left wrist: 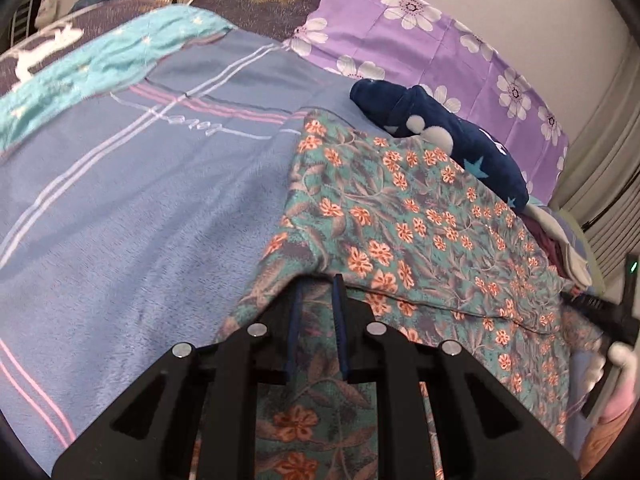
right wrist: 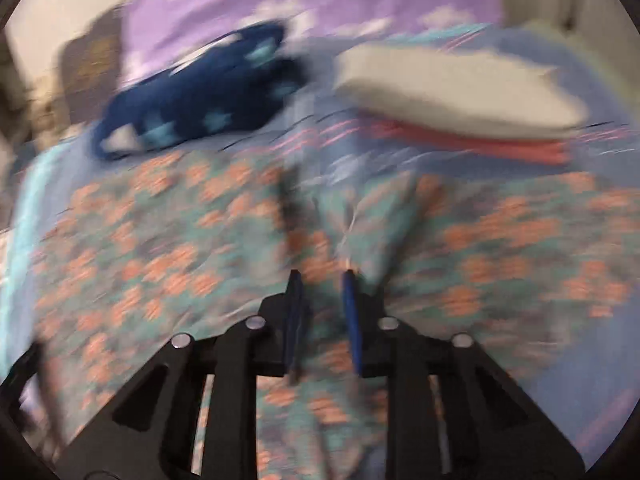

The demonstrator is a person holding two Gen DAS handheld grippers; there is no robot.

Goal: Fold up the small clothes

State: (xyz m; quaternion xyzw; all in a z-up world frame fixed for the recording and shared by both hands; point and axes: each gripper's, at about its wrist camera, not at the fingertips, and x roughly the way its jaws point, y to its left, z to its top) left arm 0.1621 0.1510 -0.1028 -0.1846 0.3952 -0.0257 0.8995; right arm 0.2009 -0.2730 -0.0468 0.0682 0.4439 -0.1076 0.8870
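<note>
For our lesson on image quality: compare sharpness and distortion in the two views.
Left wrist view: sharp, the floral garment crisp, fisheye bending the edges. Right wrist view: heavy motion blur smears the garment and navy cloth; only the right gripper looks fairly crisp.

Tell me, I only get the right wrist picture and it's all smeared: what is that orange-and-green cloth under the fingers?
Observer: The left wrist view is sharp. It is a floral garment, teal with orange flowers, lying on a blue blanket.
Operator: And the other claw, where is it?
Observer: The left gripper is at the garment's near edge. A raised fold covers its fingertips, so I cannot tell whether it grips.
Operator: Is there anything on that blanket I can't make out?
Observer: Yes, white cursive lettering among pink and white stripes.
</note>
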